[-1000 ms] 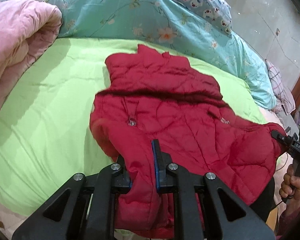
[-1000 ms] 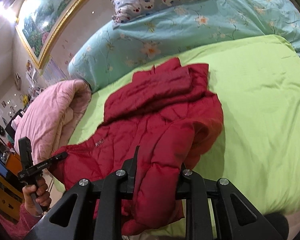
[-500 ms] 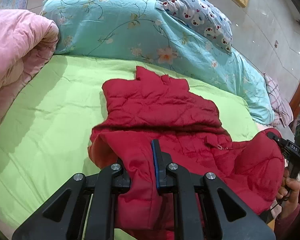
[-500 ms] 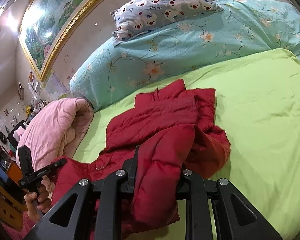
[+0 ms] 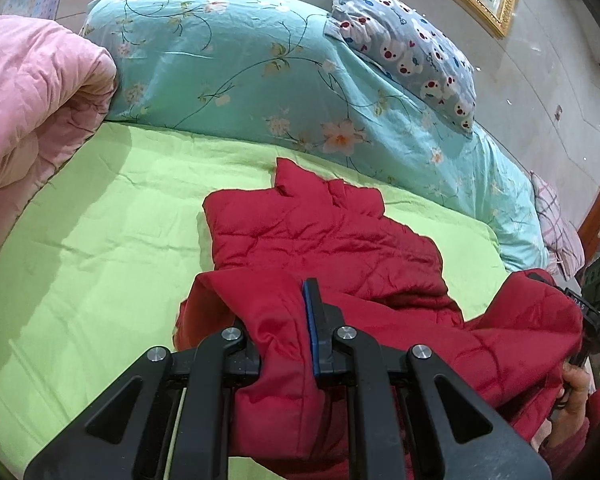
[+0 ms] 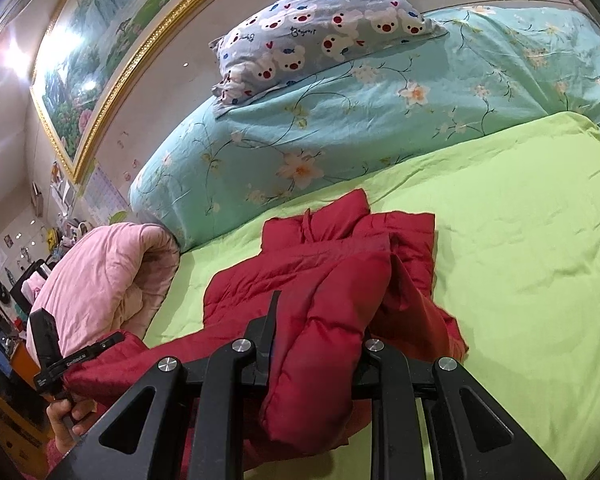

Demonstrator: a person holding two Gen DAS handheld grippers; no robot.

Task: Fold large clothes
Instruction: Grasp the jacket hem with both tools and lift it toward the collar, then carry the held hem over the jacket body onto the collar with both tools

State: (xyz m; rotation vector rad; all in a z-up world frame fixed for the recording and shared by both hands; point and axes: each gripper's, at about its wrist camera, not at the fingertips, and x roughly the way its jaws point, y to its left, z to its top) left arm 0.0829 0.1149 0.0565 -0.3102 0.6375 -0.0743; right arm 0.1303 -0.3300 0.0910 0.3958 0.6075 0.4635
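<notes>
Red quilted jacket (image 5: 324, 236) on the green bedsheet (image 5: 100, 240), near edge lifted; left tongs (image 5: 278, 312) and right tongs (image 6: 320, 328) each clenched on a jacket fold.

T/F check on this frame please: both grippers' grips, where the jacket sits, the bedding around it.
1. Both the left gripper and the right gripper are shut on the red jacket. True.
2. The jacket lies on a blue sheet. False: it lies on the green sheet.
3. A bear-print pillow rests atop the floral duvet. True.
4. The pink quilt covers the jacket. False: it is bunched beside it.
</notes>
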